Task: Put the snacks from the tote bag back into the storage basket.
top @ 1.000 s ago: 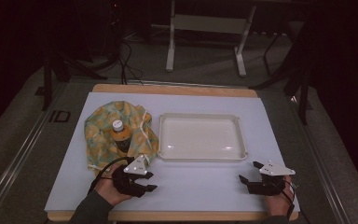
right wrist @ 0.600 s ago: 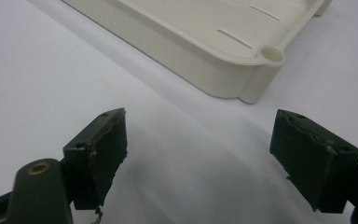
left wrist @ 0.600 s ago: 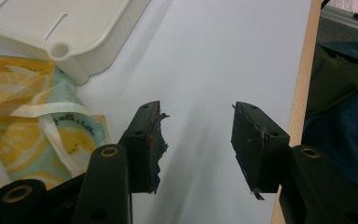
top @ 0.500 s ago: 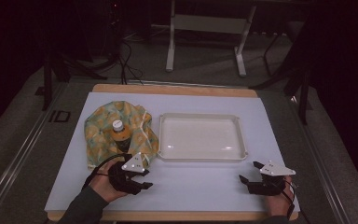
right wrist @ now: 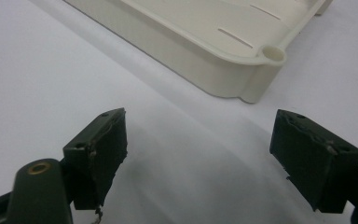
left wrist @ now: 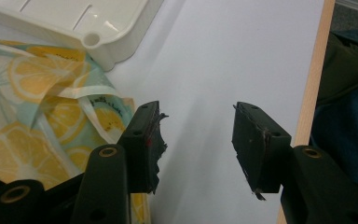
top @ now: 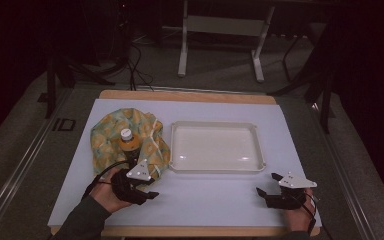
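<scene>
Left tongs (top: 147, 192) are being held just at the near edge of the cloth (top: 111, 137), jaws spread, nothing pinched. In the left gripper view the left jaw is sitting over the cloth hem (left wrist: 100, 114); the other jaw is over bare desk (left wrist: 242, 51). Right tongs (top: 269, 187) are being rested well apart, near the desk's right front, jaws also spread and empty, with the tray (top: 215, 126) corner (right wrist: 272, 53) just ahead.

Bottle (top: 126, 141) is being carried upright in the mid of the crumpled lemon-print cloth, left of the tray, white cap up. Cloth edge is touching or nearly touching the tray wall; can't be told which.

Risks, as judged:
- If the cloth hem is being pinched and pulled, bottle is likely being dragged or tipped w/ it, since it's standing on loose folds, not flat desk.
- If the bottle is the target, left tongs are being aimed low and to the side; the reach over bunched fabric could be snagging a fold instead of the body.
- Thin hem on flat desk: jaws could be closing on nothing, or scraping the desk sheet.
- Tray is light-looking; a nudge from cloth or right tongs could be shifting it.
- Cable by the left wrist could be catching the cloth.
</scene>
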Available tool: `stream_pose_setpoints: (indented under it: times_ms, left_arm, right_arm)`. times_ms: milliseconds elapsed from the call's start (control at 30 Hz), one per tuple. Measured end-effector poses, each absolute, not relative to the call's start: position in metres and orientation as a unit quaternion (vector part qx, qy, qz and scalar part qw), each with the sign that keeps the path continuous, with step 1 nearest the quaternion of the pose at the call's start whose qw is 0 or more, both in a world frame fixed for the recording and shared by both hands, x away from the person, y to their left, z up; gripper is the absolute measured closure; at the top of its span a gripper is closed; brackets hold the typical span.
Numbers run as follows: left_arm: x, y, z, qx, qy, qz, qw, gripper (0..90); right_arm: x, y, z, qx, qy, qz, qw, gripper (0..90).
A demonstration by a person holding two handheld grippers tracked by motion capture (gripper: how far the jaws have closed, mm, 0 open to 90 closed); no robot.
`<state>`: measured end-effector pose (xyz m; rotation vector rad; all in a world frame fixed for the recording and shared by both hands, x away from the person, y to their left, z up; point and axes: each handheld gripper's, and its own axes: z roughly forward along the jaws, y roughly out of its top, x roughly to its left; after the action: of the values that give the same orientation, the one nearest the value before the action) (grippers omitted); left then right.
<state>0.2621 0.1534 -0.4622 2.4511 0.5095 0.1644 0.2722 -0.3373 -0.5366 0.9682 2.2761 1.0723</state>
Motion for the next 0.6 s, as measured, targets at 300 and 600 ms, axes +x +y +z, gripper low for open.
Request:
stream_pose_setpoints:
  times_ms: [300, 600]
  left_arm:
    - [0.2684, 0.158, -0.4549, 0.928, 0.196, 0.066, 0.309, 52.1]
    - [0.2724, 0.158, -0.4555, 0.93, 0.199, 0.064, 0.302, 52.0]
  right_arm:
    - [0.2721, -0.3374, -0.5365, 0.349, 0.823, 0.389, 0.221, 18.3]
    - [0.2718, -0.338, -0.5364, 0.348, 0.822, 0.393, 0.221, 18.3]
